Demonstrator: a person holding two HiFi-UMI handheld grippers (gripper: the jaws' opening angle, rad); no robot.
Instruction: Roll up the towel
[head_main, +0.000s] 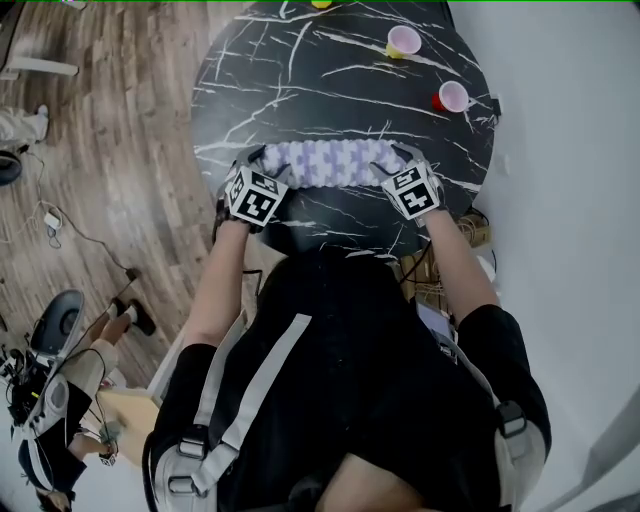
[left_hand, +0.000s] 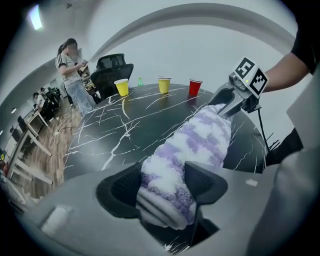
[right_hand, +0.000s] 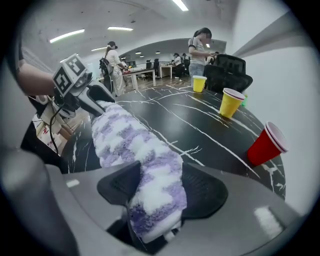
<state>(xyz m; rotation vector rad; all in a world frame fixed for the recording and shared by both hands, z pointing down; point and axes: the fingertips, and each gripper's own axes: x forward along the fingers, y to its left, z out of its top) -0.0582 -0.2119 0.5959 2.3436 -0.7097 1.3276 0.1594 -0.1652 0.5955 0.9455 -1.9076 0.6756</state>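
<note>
In the head view I have both arms stretched toward the top of the frame, the left forearm at centre left and the right forearm at centre right. My left gripper and right gripper sit side by side in the upper middle. Both are tipped steeply downward, with their marker cubes facing the camera. Each gripper's jaws are pressed onto one end of the towel.
</note>
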